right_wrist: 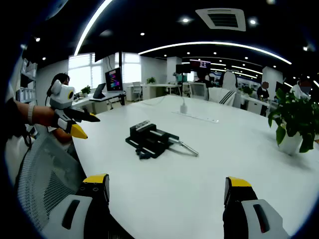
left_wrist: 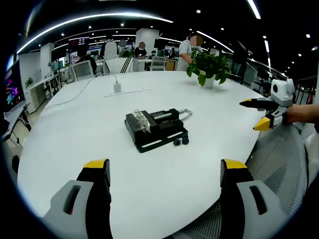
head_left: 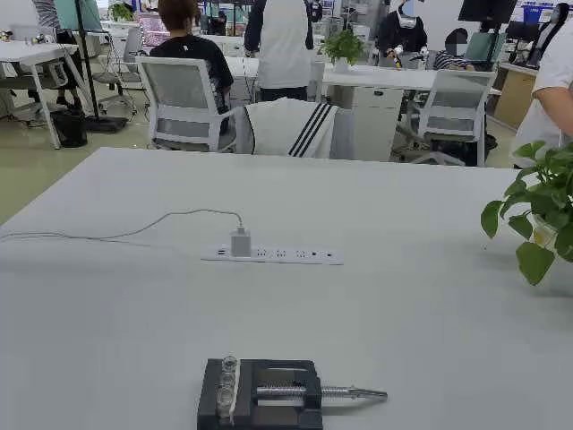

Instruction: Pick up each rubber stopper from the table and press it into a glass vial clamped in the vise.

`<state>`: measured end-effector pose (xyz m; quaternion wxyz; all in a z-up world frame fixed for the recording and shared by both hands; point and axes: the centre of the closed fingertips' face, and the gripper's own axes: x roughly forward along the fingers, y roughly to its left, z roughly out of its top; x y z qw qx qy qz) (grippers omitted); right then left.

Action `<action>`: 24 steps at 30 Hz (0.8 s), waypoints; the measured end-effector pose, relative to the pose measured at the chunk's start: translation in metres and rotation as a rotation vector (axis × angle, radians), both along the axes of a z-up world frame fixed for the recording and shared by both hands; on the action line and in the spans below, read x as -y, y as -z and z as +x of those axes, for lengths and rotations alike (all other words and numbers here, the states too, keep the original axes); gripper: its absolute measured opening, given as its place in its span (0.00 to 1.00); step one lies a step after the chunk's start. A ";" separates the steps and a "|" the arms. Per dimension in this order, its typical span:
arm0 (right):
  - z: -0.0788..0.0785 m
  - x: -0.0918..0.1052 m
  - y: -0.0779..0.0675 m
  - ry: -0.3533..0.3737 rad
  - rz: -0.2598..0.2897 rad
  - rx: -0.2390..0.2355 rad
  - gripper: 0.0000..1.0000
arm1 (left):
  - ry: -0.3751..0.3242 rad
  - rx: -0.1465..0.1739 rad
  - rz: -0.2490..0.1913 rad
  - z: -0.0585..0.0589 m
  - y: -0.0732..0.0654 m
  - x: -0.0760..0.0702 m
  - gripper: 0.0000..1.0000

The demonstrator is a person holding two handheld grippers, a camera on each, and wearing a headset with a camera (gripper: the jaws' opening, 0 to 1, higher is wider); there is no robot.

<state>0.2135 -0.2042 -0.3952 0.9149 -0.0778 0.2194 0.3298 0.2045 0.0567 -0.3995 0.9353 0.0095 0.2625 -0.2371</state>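
Note:
A black vise (head_left: 269,399) sits near the table's front edge, its screw handle pointing right. Several clear glass vials (head_left: 227,385) stand in a row between its jaws at the left end. In the left gripper view the vise (left_wrist: 158,128) holds the vials (left_wrist: 142,119), and a few small black rubber stoppers (left_wrist: 180,141) lie on the table just beside it. My left gripper (left_wrist: 164,167) is open and empty, well short of the vise. My right gripper (right_wrist: 167,181) is also open and empty, off the table's edge, with the vise (right_wrist: 149,139) ahead.
A white power strip (head_left: 273,254) with a charger (head_left: 240,242) and cable lies mid-table. A potted plant (head_left: 542,210) stands at the right edge. A mesh chair (right_wrist: 45,169) is near the table edge. People and office chairs are beyond the far side.

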 end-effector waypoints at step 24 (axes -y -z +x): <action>0.015 0.001 -0.011 0.042 0.033 0.045 0.98 | -0.026 -0.010 0.003 -0.004 0.004 -0.004 0.91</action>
